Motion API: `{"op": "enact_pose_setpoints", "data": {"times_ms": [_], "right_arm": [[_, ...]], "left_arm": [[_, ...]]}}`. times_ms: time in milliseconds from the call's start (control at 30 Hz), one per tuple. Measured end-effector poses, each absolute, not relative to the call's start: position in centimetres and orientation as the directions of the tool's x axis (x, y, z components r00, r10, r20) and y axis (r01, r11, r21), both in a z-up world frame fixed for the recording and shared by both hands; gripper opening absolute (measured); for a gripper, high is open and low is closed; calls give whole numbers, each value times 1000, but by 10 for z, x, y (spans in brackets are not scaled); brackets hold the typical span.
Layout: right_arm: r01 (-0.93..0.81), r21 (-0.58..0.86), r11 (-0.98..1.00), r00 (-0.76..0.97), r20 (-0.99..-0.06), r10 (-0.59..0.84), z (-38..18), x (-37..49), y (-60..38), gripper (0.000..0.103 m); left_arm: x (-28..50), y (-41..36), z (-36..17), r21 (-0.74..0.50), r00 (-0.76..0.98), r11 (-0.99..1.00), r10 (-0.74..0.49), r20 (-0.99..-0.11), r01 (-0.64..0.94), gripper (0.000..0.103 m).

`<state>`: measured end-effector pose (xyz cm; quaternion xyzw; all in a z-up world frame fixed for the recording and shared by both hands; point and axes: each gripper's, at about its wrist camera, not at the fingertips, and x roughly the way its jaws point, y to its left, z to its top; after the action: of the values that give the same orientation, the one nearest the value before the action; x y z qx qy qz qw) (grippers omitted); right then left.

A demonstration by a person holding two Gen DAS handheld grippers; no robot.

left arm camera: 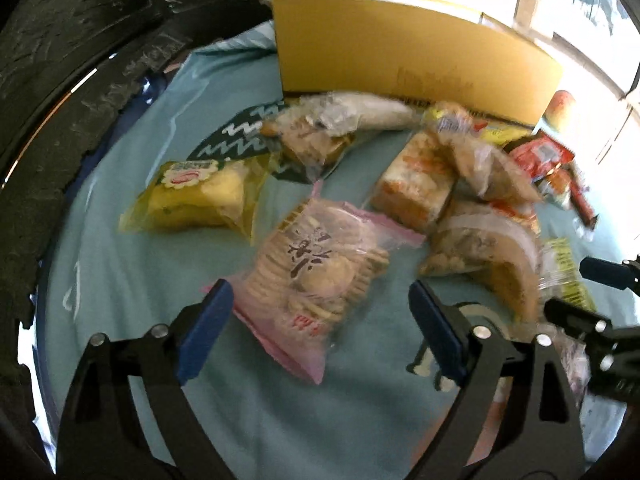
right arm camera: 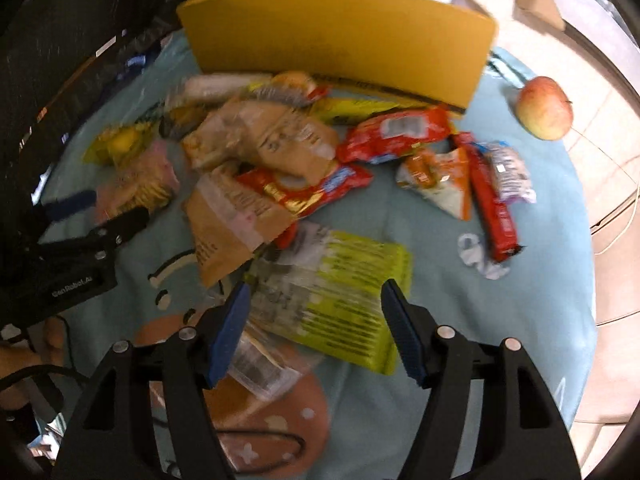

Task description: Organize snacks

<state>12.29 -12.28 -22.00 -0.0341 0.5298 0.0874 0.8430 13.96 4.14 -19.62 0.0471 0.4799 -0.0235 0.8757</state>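
Snack packets lie piled on a light blue cloth (left arm camera: 140,280) in front of a yellow cardboard box (left arm camera: 400,52). My left gripper (left arm camera: 320,316) is open, its blue pads on either side of a pink bag of round crackers (left arm camera: 320,264) without pressing it. A yellow-green bag (left arm camera: 196,196) lies to the left. In the right wrist view my right gripper (right arm camera: 316,300) stands open astride a lime-green packet (right arm camera: 340,292) lying flat, with a clear wrapper (right arm camera: 260,364) under its left pad. The left gripper (right arm camera: 100,212) shows at that view's left edge.
The yellow box (right arm camera: 340,40) stands at the back of the cloth. An apple (right arm camera: 544,108) sits at the right beside it. Red packets (right arm camera: 396,132), brown bags (right arm camera: 276,136) and an orange pouch (right arm camera: 444,176) crowd the middle. Dark carved furniture (left arm camera: 80,60) borders the left.
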Motion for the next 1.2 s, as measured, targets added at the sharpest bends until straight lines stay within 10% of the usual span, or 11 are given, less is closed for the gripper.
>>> {"op": "enact_pose_setpoints", "data": {"times_ms": [200,433,633,733,867,1200], "right_arm": [[-99,72,992,381,-919,105,-242,130,-132,96],[-122,117,986,388,-908,156,-234,129,-137,67],[-93,179,979,387,-900,201,-225,125,-161,48],[-75,210,975,380,-898,223,-224,122,-176,48],[-84,191,978,431,-878,208,-213,118,-174,69],[-170,1,985,398,-915,70,-237,135,-105,101]], "left_arm": [[142,40,-213,109,513,987,31,-858,122,99],[136,45,-203,15,519,986,-75,-852,168,55],[122,40,-196,-20,514,980,-121,-849,198,50],[117,38,-194,-21,504,981,-118,-855,194,53],[115,44,-180,-2,576,989,-87,-813,146,85],[150,28,-211,145,512,972,31,-858,184,95]]}}
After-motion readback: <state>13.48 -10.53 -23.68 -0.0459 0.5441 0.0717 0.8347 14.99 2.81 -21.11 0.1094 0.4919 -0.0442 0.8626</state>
